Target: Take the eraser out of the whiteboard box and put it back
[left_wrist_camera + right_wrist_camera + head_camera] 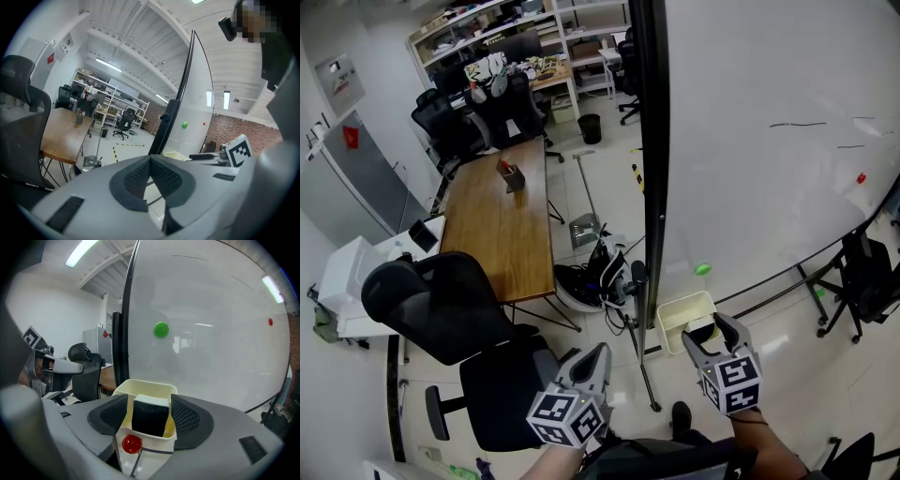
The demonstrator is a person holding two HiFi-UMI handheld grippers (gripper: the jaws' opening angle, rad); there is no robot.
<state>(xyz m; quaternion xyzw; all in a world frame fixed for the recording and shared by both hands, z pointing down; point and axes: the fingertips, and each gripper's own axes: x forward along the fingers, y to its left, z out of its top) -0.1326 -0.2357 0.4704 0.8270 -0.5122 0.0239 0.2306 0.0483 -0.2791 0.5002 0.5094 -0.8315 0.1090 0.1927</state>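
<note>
Left tool (599, 351) holds jaws together, right tool (706, 330) jaws apart.

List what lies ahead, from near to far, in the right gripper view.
small red ball → black block eraser with white back → far wall of the cream plastic box → green round magnet on the white whiteboard

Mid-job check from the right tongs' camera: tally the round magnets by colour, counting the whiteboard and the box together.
Green magnet: 1, on the whiteboard
Red magnet: 2, that one far right on the whiteboard, the other on the front of the box
Total: 3
</note>
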